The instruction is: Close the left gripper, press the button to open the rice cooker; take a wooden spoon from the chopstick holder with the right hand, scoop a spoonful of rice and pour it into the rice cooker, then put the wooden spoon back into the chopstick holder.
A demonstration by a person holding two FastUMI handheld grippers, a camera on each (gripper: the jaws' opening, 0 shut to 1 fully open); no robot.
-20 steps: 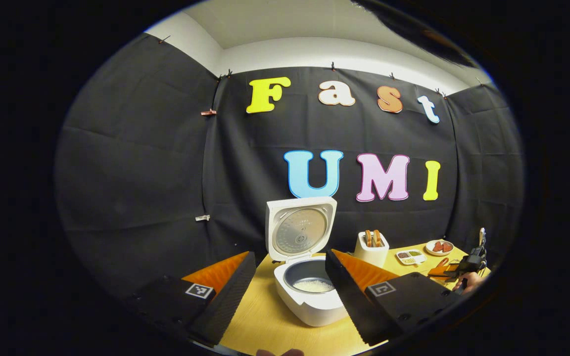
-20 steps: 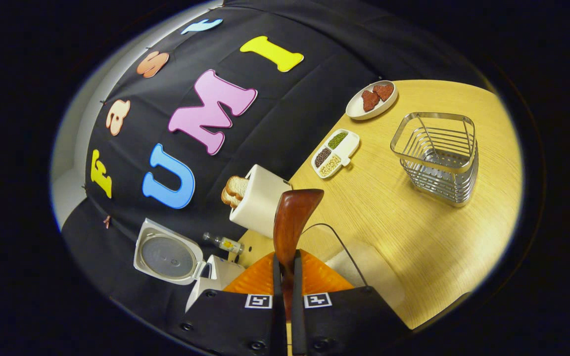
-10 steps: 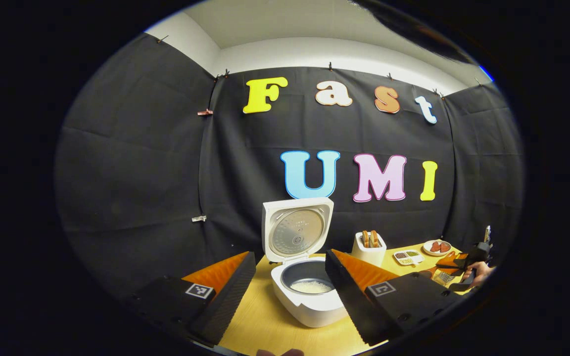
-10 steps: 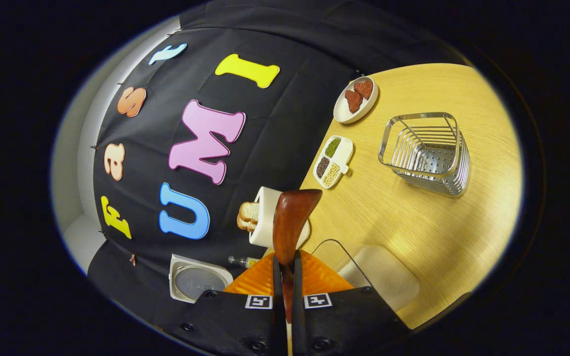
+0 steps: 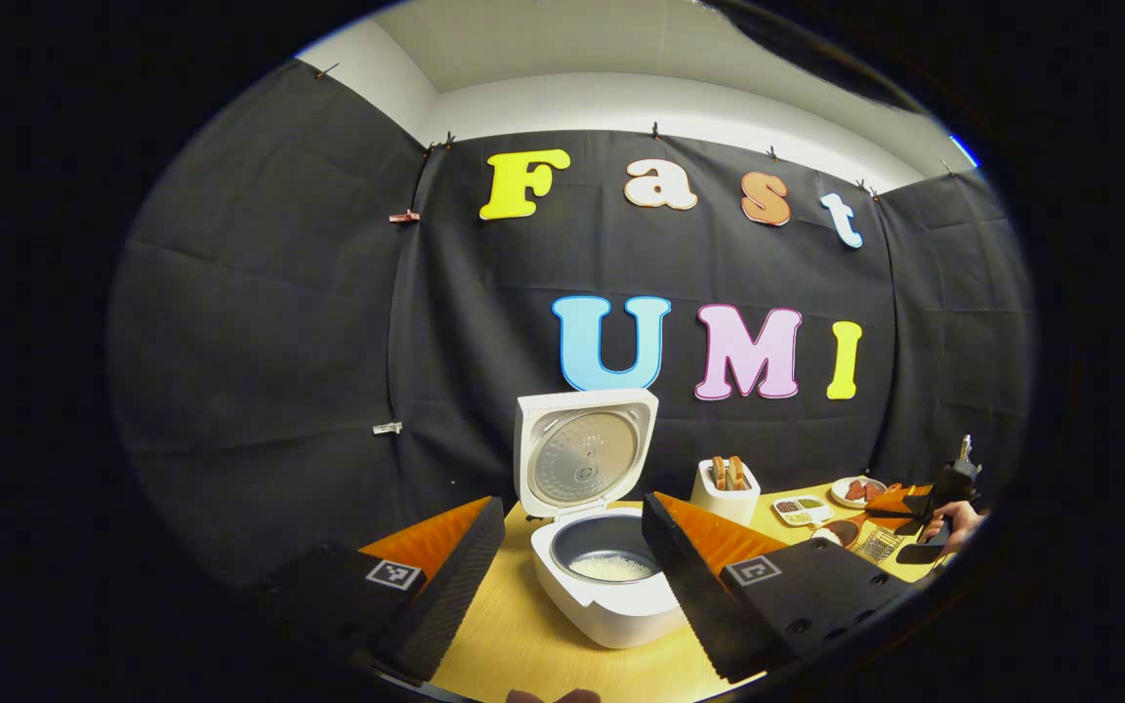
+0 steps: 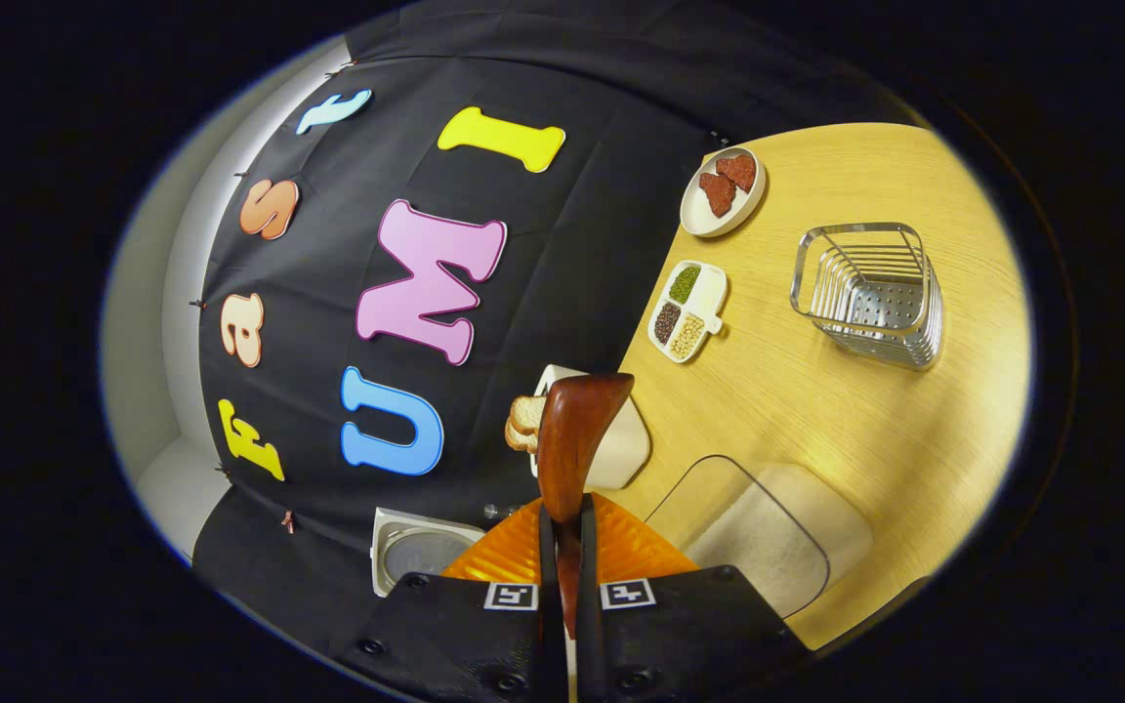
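The right gripper (image 6: 562,532) was seen at the bottom centre of the right gripper view, its fingers pressed together on the handle of the wooden spoon (image 6: 572,439), whose bowl rose to mid-frame in front of the toaster (image 6: 621,454). The holder (image 6: 870,293), a wire basket, was seen at the upper right of that frame, well apart from the spoon, with bare table (image 6: 816,410) between them. A clear container of rice (image 6: 763,532) lay at lower right, just beside the gripper. A divided dish (image 6: 687,310) and a plate (image 6: 722,181) were placed near the table's back edge by the wall. In the left gripper view the left gripper (image 5: 572,576) was held spread wide at the bottom, nothing being gripped; the cooker (image 5: 606,576) was framed between its fingers, lid upright and open, rice visible in the pot. Free table was left in front of the cooker. The other gripper, held by a hand (image 5: 953,517), was seen at the far right edge.
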